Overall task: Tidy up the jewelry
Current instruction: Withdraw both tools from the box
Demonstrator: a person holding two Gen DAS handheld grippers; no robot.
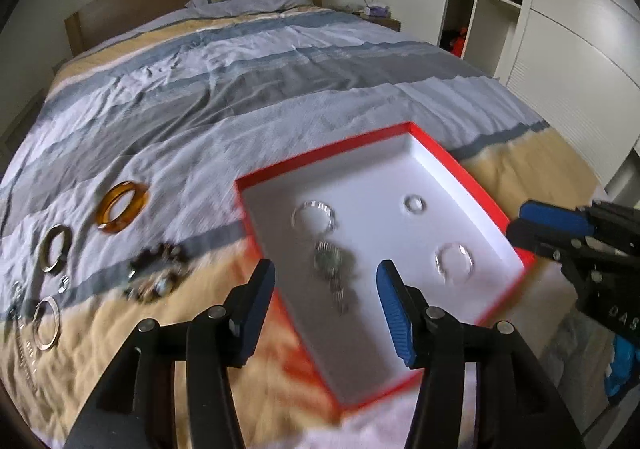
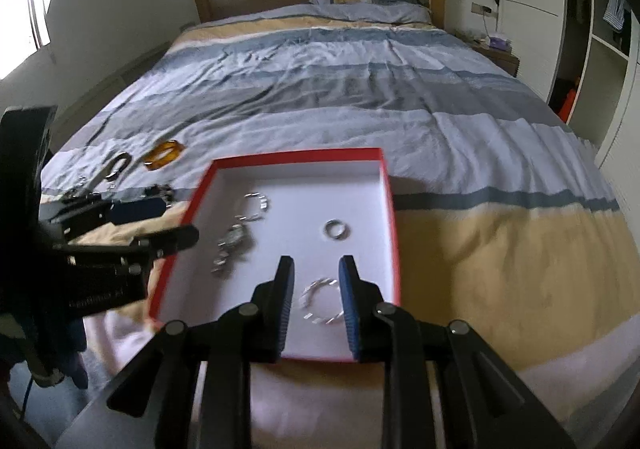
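A red-rimmed box (image 1: 460,165) with a white floor lies on the striped bedspread (image 1: 240,89) near the foot of the bed. Inside it are a watch (image 2: 234,239), a small ring (image 2: 335,229), and two silver bracelets, one at the far side (image 2: 253,206) and one at the near edge (image 2: 322,301).

The right gripper (image 2: 316,273) hangs above that near bracelet with its jaws parted a moderate way, straddling it in view and gripping nothing. The left gripper (image 1: 326,275) hovers over the box's left edge near the watch, jaws spread wide and empty.

On the bedspread left of the box lie an amber bangle (image 1: 122,212), a dark beaded bracelet (image 1: 158,278), a metal bangle (image 1: 55,248) and a pale ring-shaped bangle (image 1: 47,322).
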